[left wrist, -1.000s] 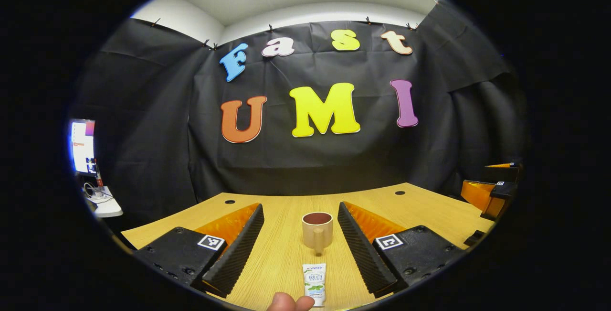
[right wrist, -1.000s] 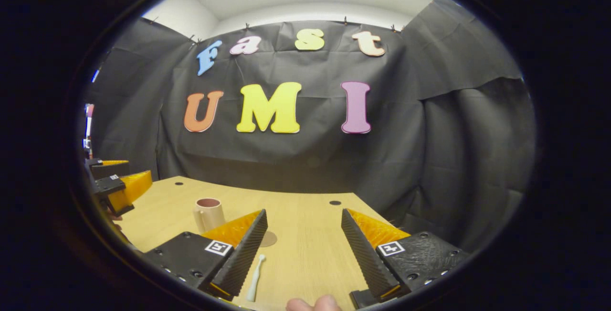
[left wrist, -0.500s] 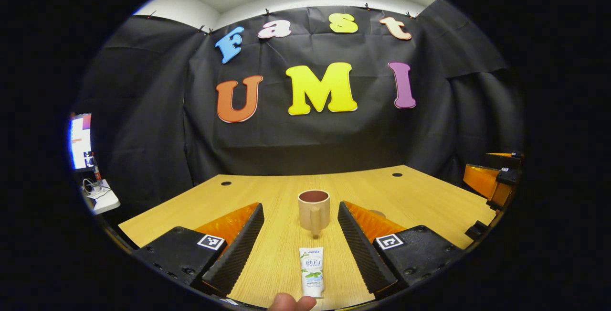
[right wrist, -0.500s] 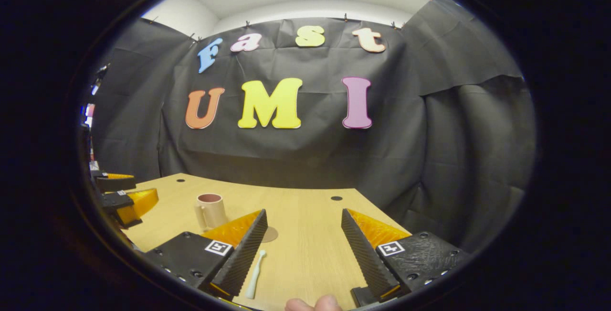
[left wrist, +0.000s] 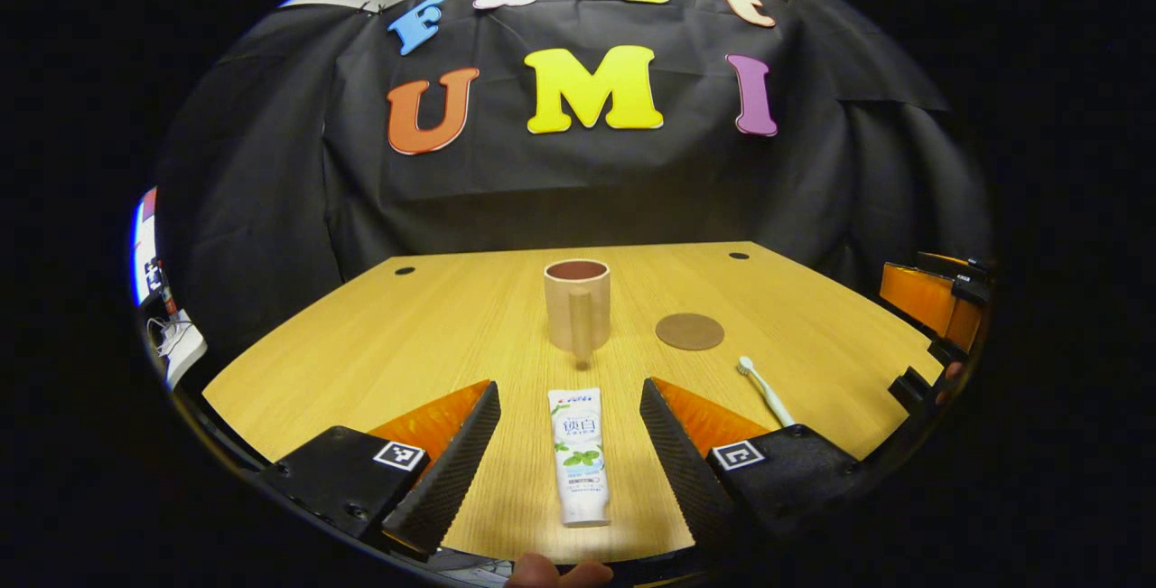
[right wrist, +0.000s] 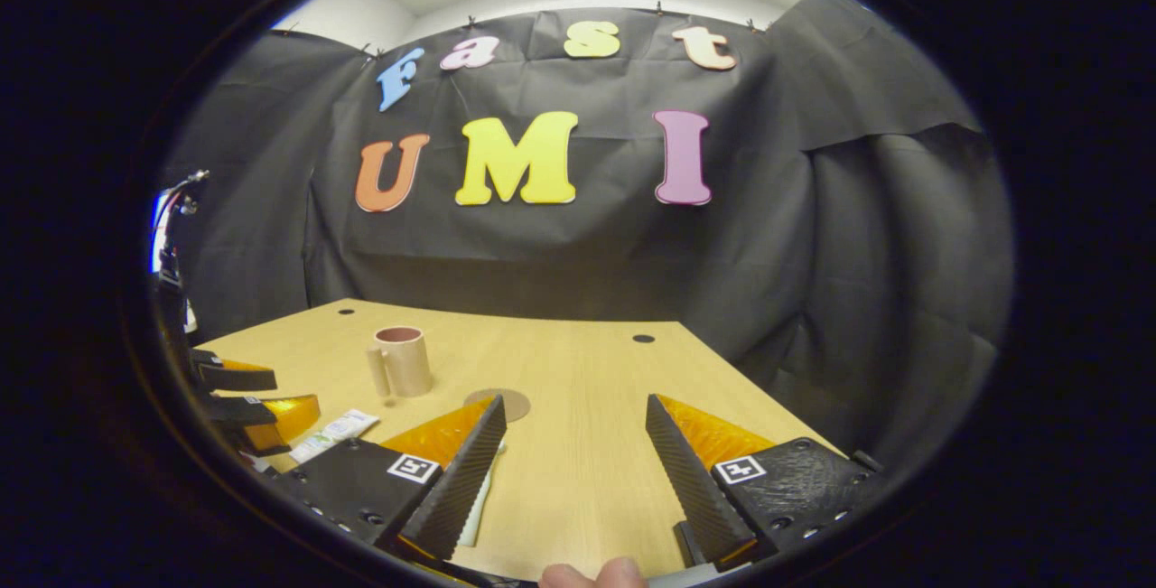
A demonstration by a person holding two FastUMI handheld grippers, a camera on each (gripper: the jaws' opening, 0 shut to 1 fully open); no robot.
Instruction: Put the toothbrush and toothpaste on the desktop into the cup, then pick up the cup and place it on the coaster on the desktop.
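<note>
Desktop (left wrist: 433, 335): toothpaste (left wrist: 580, 454) between open left gripper (left wrist: 571, 443)

A lit screen (left wrist: 143, 231) is seen at the far left edge of the left gripper view, with a white device and cables (left wrist: 177, 349) just below it. Small round holes (left wrist: 405, 271) are set into the desktop's far edge, left and right of centre.

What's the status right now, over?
Both tongs, left and right, open, empty. White toothpaste tube flat between left tongs; beige mug upright, white toothbrush beside round brown coaster. Nothing blocking.
</note>
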